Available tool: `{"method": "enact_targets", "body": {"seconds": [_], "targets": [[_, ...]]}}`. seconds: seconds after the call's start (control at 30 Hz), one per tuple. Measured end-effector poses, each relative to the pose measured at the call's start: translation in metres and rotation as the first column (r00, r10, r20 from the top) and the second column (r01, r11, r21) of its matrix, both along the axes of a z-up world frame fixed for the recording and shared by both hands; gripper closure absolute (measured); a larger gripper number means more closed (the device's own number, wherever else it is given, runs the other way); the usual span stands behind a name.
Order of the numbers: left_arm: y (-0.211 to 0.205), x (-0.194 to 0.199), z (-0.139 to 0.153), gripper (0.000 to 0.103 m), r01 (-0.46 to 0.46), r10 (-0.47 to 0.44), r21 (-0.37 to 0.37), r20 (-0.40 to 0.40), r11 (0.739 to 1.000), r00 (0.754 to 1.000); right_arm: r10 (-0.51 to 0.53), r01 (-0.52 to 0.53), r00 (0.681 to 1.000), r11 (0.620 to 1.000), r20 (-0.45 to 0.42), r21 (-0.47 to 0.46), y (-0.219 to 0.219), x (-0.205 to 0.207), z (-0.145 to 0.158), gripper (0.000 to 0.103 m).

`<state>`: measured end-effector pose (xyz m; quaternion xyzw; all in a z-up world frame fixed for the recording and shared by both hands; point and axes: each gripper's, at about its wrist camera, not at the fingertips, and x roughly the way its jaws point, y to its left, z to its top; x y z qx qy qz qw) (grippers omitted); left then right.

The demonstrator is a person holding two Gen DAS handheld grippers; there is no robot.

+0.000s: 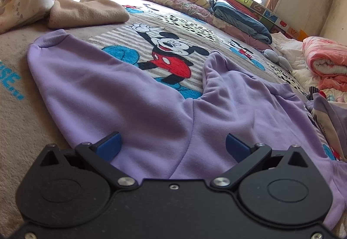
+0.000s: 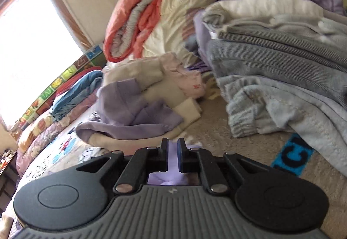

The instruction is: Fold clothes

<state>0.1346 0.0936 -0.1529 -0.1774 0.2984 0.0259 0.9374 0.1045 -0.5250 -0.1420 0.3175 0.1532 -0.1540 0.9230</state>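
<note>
i had the left gripper (image 1: 172, 144) with jaws spread over the purple trousers (image 1: 134, 95) on the bed (image 1: 13, 113), the right gripper (image 2: 172, 155) pinching lilac cloth at twelve o'clock, which i judged could slip if tugged.

lilac fleece trousers (image 1: 134, 95) lie flat on the bed. legs splayed apart; far leg's ribbed cuff showing. waist end nearest.

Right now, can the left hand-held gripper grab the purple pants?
Probably yes. The left hand-held gripper is open, its fingers spread right over the purple pants, with nothing lying between them.
</note>
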Motion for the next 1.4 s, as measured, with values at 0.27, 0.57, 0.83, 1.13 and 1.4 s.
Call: {"method": "enact_targets", "body": {"seconds": [0.27, 0.57, 0.83, 1.13, 1.4], "targets": [[-0.036, -0.038, 0.035, 0.001, 0.035, -0.078, 0.202, 0.209, 0.979, 0.975, 0.541, -0.528, 0.840, 0.829, 0.028, -0.182, 0.160, -0.021, 0.029, 0.091], [-0.090, -0.060, 0.013, 0.016, 0.261, -0.311, 0.318, 0.117, 0.911, 0.943, 0.551, -0.580, 0.814, 0.785, -0.183, -0.217, 0.200, -0.046, -0.024, 0.100], [-0.098, -0.074, -0.002, 0.016, 0.319, -0.355, 0.363, 0.035, 0.875, 0.934, 0.501, -0.563, 0.824, 0.774, -0.264, -0.288, 0.200, -0.057, -0.027, 0.091], [-0.104, -0.089, -0.011, 0.016, 0.342, -0.370, 0.367, 0.007, 0.865, 0.929, 0.596, -0.633, 0.763, 0.610, -0.250, -0.478, 0.244, -0.076, -0.015, 0.088], [-0.106, -0.095, -0.012, 0.016, 0.349, -0.377, 0.377, -0.001, 0.858, 0.926, 0.588, -0.651, 0.752, 0.593, -0.298, -0.473, 0.254, -0.089, -0.017, 0.083]]}}
